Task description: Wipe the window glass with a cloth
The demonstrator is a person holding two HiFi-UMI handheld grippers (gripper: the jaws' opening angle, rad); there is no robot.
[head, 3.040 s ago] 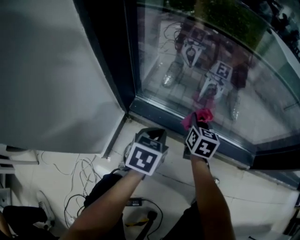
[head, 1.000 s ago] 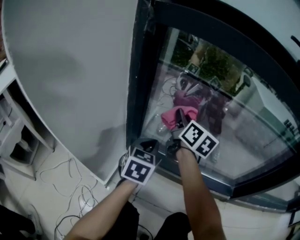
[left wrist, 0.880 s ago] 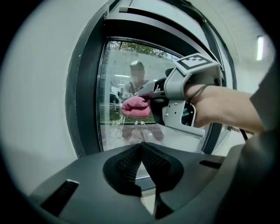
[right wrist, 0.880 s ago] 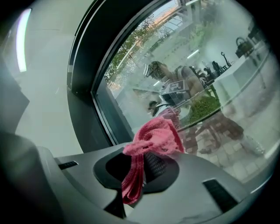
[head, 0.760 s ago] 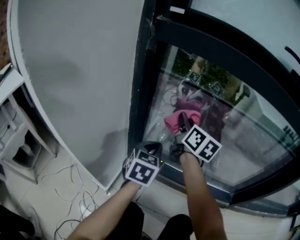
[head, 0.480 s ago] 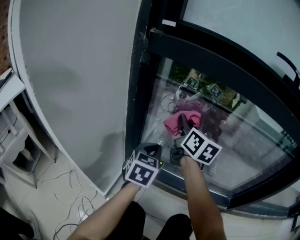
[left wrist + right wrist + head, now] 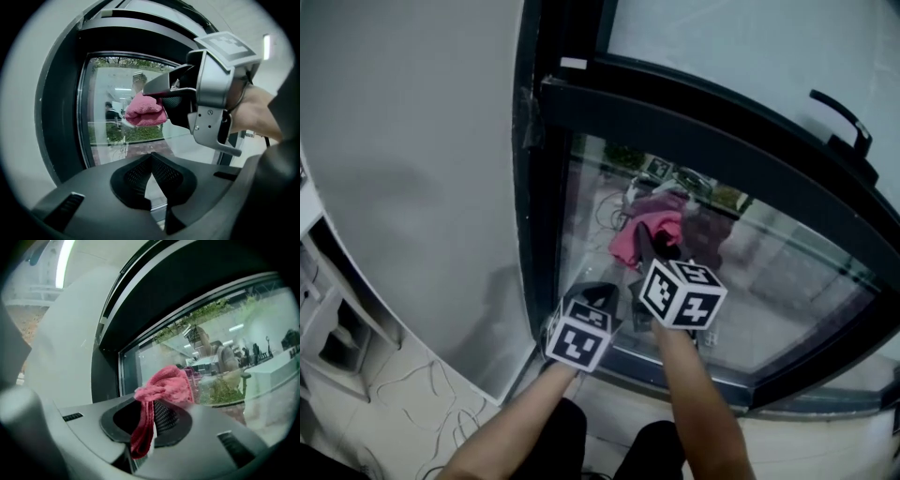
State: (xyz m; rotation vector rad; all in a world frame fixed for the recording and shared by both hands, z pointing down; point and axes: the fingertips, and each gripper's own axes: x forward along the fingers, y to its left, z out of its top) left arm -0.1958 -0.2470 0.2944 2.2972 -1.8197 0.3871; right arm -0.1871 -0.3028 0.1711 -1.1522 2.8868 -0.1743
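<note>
A pink cloth [image 7: 636, 235] [image 7: 145, 110] [image 7: 165, 385] is bunched between the jaws of my right gripper [image 7: 649, 246] [image 7: 161, 89] [image 7: 152, 416], which is shut on it. The cloth sits against the window glass [image 7: 741, 281] [image 7: 117, 98] [image 7: 225, 348], near the left side of the lower pane. My left gripper [image 7: 598, 298] [image 7: 151, 176] hangs lower and to the left, close to the bottom of the dark frame [image 7: 539, 216], its jaws shut with nothing between them.
A thick dark crossbar [image 7: 694, 122] runs above the pane, with a window handle [image 7: 839, 112] at the upper right. A grey wall [image 7: 403, 169] stands left of the frame. Loose cables [image 7: 403, 384] lie on the tiled floor at the lower left.
My right gripper has carried the pink cloth up the glass from the bottom sill to the upper part of the pane. The left gripper has risen alongside it.
</note>
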